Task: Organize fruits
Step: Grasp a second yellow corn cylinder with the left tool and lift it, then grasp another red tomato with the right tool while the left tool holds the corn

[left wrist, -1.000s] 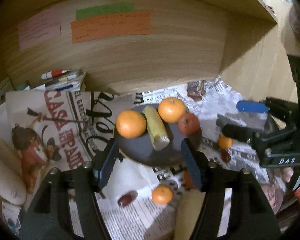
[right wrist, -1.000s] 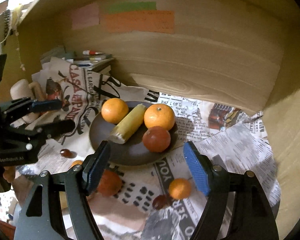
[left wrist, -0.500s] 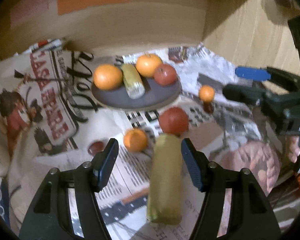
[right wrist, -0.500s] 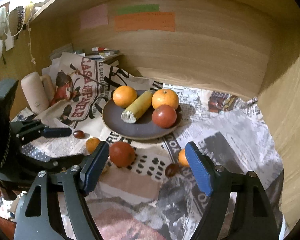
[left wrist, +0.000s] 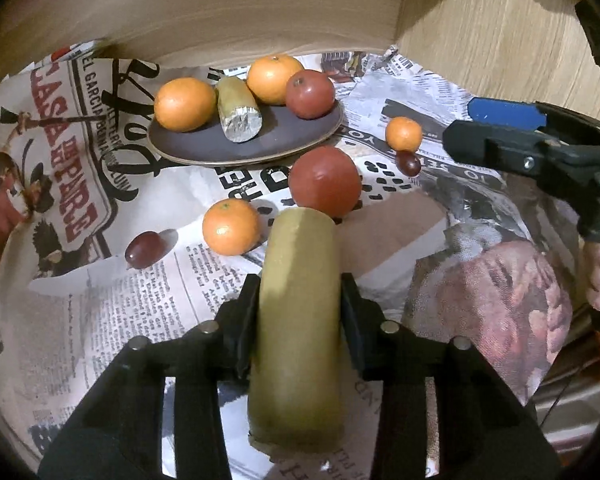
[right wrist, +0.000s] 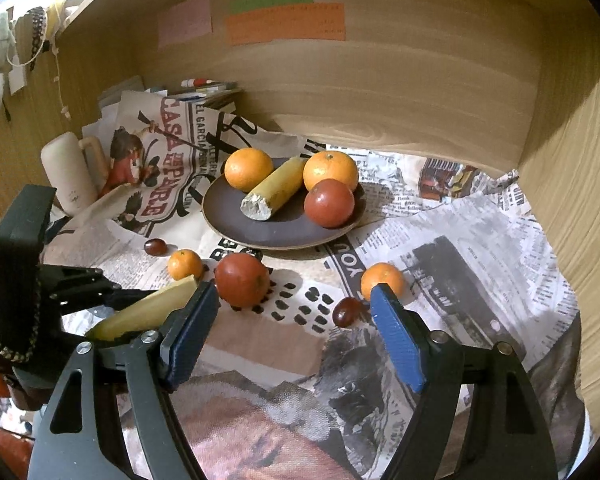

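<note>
My left gripper (left wrist: pixel 300 300) is shut on a yellow banana piece (left wrist: pixel 300 320), low over the newspaper; it also shows in the right wrist view (right wrist: pixel 148 312). A dark plate (left wrist: pixel 204 146) holds two oranges, a banana piece (left wrist: pixel 238 112) and a red apple (left wrist: pixel 310 94). Loose on the paper lie a red apple (left wrist: pixel 324 182), two small mandarins (left wrist: pixel 231 227) (left wrist: pixel 403 133) and two grapes (left wrist: pixel 143 249) (left wrist: pixel 409 163). My right gripper (right wrist: pixel 296 328) is open and empty, just short of the loose apple (right wrist: pixel 242 280) and a grape (right wrist: pixel 346 311).
Newspaper covers the wooden shelf floor (right wrist: pixel 480 240). Wooden walls stand behind and to the right (right wrist: pixel 572 160). A cream mug (right wrist: pixel 68 176) and a stack of books and pens (right wrist: pixel 204 86) are at the far left.
My left gripper has pulled back from the plate and closed on the banana piece that lay on the paper. My right gripper has also drawn back, still open.
</note>
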The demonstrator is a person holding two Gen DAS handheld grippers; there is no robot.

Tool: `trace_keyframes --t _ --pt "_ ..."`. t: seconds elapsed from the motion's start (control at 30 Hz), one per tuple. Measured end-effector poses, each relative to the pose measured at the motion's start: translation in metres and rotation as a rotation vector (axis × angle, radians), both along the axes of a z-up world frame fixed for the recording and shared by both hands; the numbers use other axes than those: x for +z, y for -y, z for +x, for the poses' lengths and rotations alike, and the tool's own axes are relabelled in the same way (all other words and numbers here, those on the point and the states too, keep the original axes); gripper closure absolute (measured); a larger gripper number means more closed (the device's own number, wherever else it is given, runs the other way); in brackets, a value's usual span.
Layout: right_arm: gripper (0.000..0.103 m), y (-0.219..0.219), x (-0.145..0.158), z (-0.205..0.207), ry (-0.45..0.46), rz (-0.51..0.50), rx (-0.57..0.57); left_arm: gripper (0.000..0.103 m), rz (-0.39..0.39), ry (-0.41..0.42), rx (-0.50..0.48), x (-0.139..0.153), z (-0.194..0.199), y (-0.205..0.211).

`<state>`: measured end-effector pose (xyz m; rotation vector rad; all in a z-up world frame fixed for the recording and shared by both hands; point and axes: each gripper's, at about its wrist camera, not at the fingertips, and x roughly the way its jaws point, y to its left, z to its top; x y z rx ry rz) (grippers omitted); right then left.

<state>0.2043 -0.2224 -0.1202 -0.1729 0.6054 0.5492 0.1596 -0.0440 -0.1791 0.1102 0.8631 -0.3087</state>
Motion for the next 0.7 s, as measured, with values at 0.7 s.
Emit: trace_keyframes --t 0.7 --pt "0.027 -0.054 -0.035 0.04 -0.153 -0.051 0.091 0.066 -0.118 0.072 0.09 0.036 -0.007 -0.06"
